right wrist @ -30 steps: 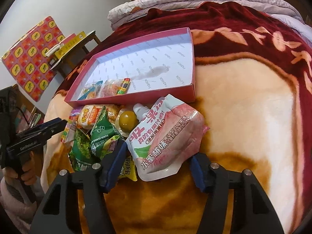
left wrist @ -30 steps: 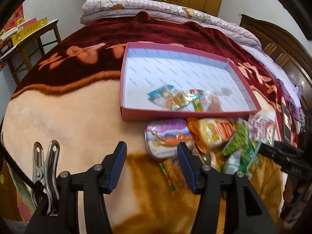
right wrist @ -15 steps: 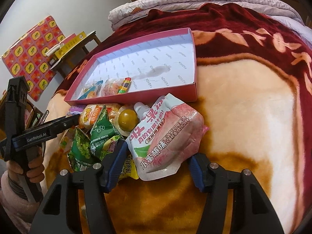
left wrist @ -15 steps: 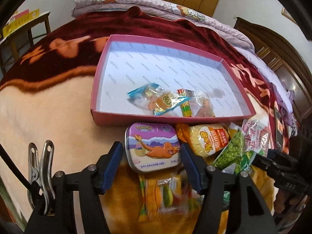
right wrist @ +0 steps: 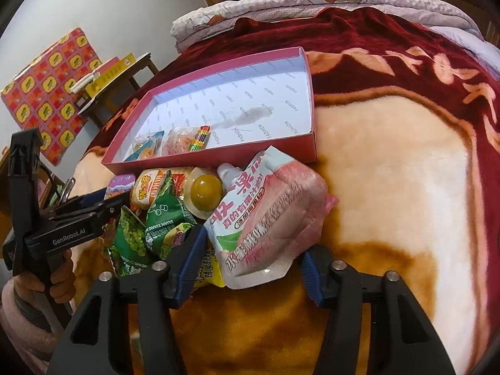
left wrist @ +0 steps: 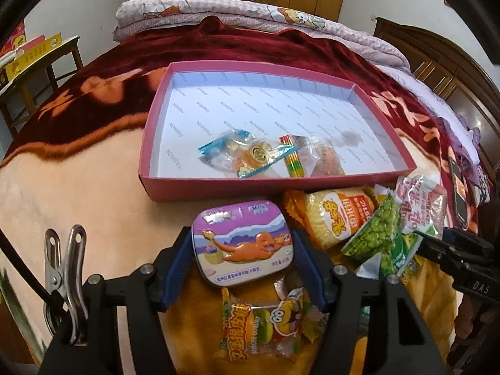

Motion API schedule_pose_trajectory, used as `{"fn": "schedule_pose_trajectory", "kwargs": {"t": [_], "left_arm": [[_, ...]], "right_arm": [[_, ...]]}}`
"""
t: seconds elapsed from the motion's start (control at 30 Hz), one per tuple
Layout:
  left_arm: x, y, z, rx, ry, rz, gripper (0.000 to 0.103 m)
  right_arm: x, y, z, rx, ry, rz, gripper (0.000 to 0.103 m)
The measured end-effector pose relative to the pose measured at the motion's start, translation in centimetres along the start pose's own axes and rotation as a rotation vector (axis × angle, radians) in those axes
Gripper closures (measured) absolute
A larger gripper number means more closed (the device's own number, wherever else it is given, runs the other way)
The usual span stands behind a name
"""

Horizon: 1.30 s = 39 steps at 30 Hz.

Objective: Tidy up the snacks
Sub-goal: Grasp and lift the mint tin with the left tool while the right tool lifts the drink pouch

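A pink box [left wrist: 200, 187] with a white lining lies on the blanket and holds a few small sweets [left wrist: 250, 154]. A pile of snacks lies in front of it. My left gripper [left wrist: 242, 268] is open, its blue pads on either side of a purple mint tin [left wrist: 242, 247], close to its edges. A burger gummy packet [left wrist: 265, 328] lies below it. My right gripper [right wrist: 250, 268] is open around the bottom of a pink juice pouch [right wrist: 272, 212]. The box [right wrist: 215, 156] and green pea packets [right wrist: 150, 228] also show in the right wrist view.
A yellow noodle snack [left wrist: 337, 215] and a yellow jelly cup [right wrist: 204, 192] lie against the box front. A wooden table [left wrist: 40, 62] with boxes stands at the left. Folded bedding [left wrist: 250, 15] lies at the bed's far end. A phone [left wrist: 457, 184] lies at the right.
My left gripper has moved forward and right until its pads flank the mint tin. My right gripper has stayed around the juice pouch.
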State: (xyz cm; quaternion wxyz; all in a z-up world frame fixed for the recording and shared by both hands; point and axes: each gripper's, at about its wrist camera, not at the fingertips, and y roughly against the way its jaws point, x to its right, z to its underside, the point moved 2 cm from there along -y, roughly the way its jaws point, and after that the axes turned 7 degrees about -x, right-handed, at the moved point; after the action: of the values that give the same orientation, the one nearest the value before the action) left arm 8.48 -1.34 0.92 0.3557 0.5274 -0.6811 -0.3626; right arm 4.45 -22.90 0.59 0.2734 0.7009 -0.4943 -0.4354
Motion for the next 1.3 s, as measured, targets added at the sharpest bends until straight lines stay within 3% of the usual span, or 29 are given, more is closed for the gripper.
{"fn": "schedule_pose_trajectory", "kwargs": {"t": [0.27, 0.73, 1.3], "left_arm": [[0.1, 1.5, 0.7, 0.023, -0.02, 0.01, 0.037], [-0.1, 4.2, 0.3, 0.084, -0.018, 0.028, 0.037], [0.1, 4.1, -3.7, 0.139, -0.037, 0.016, 0.037]], "right_arm": [[-0.8, 1.2, 0.1, 0.047, 0.009, -0.032, 0.069], [-1.6, 4.1, -0.2, 0.13, 0.024, -0.037, 0.071], [-3.1, 4.3, -3.3, 0.177, 0.082, -0.02, 0.071]]}}
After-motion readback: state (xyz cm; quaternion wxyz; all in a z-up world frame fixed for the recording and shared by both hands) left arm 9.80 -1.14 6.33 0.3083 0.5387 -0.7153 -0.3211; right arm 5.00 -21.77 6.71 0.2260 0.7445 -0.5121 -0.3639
